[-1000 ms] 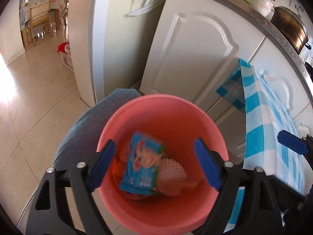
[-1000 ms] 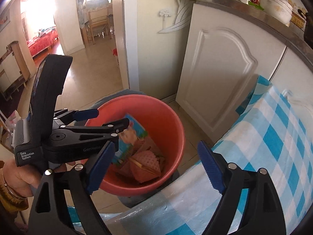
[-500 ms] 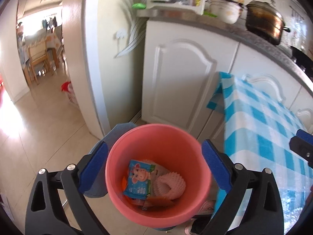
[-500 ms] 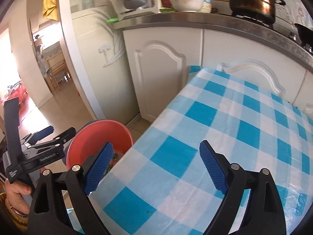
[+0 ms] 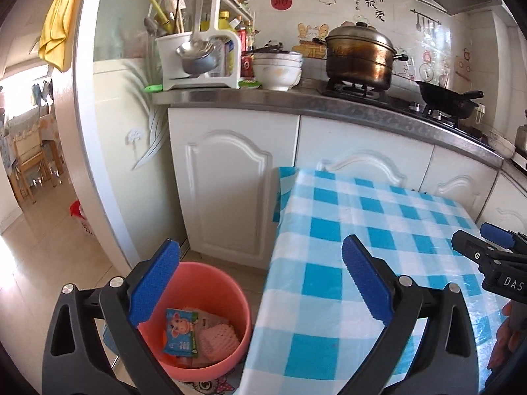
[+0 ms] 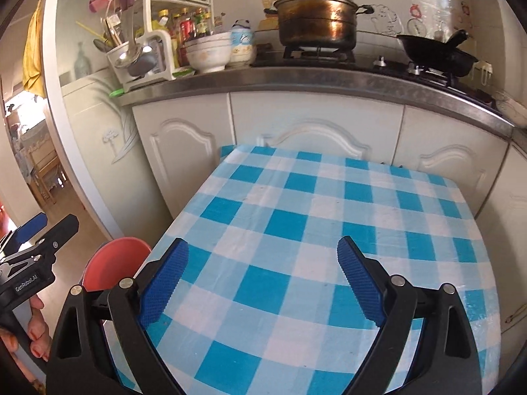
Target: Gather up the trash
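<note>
Fingers [image 5: 154, 283] of the left gripper [image 5: 260, 283] spread empty above the trash-filled bucket [image 5: 210, 299].

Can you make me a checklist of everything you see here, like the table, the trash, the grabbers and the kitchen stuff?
Surface: table with a blue checked cloth, bare.
Job's things: pink bucket on the floor left of the table, holding a blue wrapper and pink foam net.
Clutter: nothing seen on the table.
Grippers: left gripper jaws opening, nothing between them; right gripper open, empty.
Cables: nothing seen.
Surroundings: white cabinets, counter with pot, pan, bowls, utensil rack.
</note>
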A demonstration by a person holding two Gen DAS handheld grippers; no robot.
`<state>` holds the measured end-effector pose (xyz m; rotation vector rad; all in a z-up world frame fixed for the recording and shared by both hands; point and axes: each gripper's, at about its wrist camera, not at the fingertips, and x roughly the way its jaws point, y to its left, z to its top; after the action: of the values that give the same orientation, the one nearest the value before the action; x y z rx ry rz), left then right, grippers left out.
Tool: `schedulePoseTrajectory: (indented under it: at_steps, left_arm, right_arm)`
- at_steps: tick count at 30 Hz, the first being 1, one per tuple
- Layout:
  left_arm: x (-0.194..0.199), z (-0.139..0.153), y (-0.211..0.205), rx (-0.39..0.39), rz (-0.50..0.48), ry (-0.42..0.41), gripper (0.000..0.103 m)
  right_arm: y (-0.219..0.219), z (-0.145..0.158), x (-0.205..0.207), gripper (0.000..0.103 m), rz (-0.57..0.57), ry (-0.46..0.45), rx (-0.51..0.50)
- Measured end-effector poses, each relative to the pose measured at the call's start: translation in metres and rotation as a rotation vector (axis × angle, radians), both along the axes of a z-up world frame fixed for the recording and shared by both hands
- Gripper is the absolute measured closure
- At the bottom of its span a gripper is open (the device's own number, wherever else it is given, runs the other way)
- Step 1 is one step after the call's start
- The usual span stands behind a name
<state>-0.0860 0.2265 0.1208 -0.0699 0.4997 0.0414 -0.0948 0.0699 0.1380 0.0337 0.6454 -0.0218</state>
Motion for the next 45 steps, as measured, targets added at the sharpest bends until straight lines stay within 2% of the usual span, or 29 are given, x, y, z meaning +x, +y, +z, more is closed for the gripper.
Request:
schedulePoseTrajectory:
  at_steps: [10,17,26,32,45]
  left_arm:
    - [-0.027,0.058,-0.063,0.023,-0.079,-0.108,0.004]
    - [-0.049,0.087,-0.102,0.041,-0.125,-0.164,0.004]
    - [-0.084,0.118,-0.133,0.065,-0.161,-0.268,0.004]
    - [-0.102,0.137,-0.141,0.053,-0.167,-0.336,0.004]
    - [-0.123,0.155,-0.146,0.030,-0.197,-0.391,0.004]
  right_arm:
    - [-0.040,0.076,-0.074,0.011,-0.120,-0.217,-0.058]
    - [-0.062,0.111,-0.122,0.008,-0.205,-0.329,-0.095]
    - [-0.074,0.144,-0.167,0.005,-0.279,-0.425,-0.101]
    - [-0.072,0.164,-0.192,0.005,-0.299,-0.498,-0.114]
    - [-0.072,0.186,-0.226,0.005,-0.355,-0.600,-0.137]
